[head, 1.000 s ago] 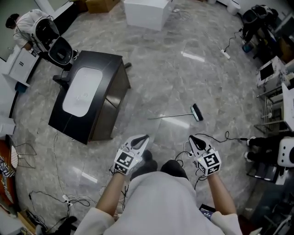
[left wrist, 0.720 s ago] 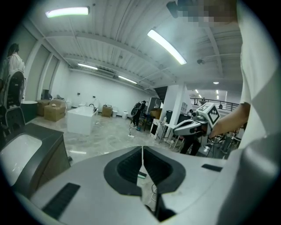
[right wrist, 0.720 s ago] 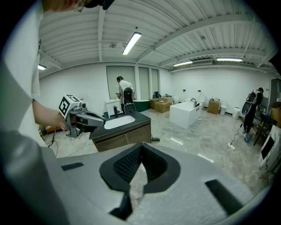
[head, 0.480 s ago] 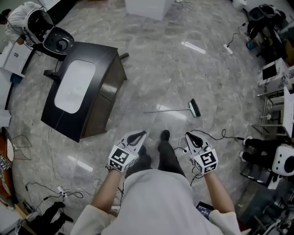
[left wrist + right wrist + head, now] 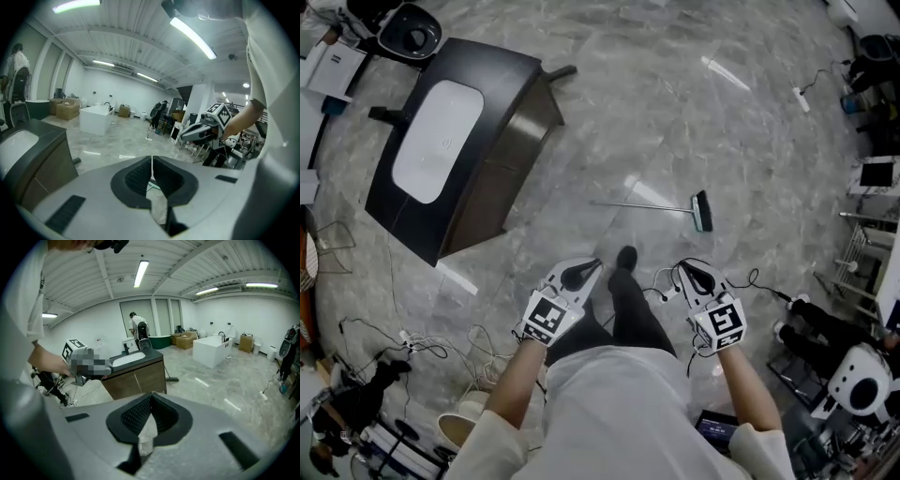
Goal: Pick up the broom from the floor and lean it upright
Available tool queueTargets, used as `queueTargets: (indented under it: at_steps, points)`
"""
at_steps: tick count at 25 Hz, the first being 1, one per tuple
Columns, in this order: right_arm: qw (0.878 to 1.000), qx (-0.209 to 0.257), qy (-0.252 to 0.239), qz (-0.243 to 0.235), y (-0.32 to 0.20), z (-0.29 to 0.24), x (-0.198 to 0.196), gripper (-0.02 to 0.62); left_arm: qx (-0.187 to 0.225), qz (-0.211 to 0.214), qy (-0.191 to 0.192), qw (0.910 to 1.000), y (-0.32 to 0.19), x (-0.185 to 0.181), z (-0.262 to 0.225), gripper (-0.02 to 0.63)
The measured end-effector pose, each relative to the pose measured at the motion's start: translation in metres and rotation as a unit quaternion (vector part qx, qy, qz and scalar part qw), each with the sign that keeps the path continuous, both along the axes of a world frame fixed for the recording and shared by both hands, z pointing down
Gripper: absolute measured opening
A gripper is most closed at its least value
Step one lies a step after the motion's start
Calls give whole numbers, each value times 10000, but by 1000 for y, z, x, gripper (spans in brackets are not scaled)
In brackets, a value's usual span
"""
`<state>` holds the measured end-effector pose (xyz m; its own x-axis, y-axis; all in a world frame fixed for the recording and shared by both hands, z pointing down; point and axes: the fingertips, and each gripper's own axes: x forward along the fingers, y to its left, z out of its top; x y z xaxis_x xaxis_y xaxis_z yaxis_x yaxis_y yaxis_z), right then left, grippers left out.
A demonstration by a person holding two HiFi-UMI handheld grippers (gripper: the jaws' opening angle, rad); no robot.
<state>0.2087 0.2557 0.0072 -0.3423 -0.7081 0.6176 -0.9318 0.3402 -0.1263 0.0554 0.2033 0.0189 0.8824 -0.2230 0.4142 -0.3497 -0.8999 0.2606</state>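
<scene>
A dark wooden vanity cabinet with a white basin top (image 5: 502, 173) stands at ten o'clock on the grey marble floor (image 5: 675, 112). The slim metal-handled broom with a dark head (image 5: 652, 207) lies flat at one o'clock (head toward three), well apart from both tools. The left gripper (image 5: 592, 265) and the right gripper (image 5: 686, 270) hover at six o'clock, each with jaws pressed together on nothing.

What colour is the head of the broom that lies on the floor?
The broom head is dark, almost black; the head view shows it best.
</scene>
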Motion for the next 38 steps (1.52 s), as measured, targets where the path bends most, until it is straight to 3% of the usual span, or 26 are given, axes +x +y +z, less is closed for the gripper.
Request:
queueTargets:
  at_steps: [7,15,27,33,38]
  points:
    - [9961,-371,-202,-774,-36,75,15,2,-122,-412,-246,9988,-13,32,61,12]
    - [9876,-589,-209,-1439,-74,161,-12,2,-234,-838,-506,9949,-40,11,139,12]
    - [9845,-1049,-444,-1333,-124,314,-40,6,-441,-732,-653,9942,-85,-11,288,12]
    - [9822,-1198,-194,-1434,-135,411,-54,6,-724,-456,-750,9935,-86,-20,379,12]
    - [9823,-1338,-163,-1298,-139,487,-58,6,-725,-240,-837,9936,-86,-27,449,12]
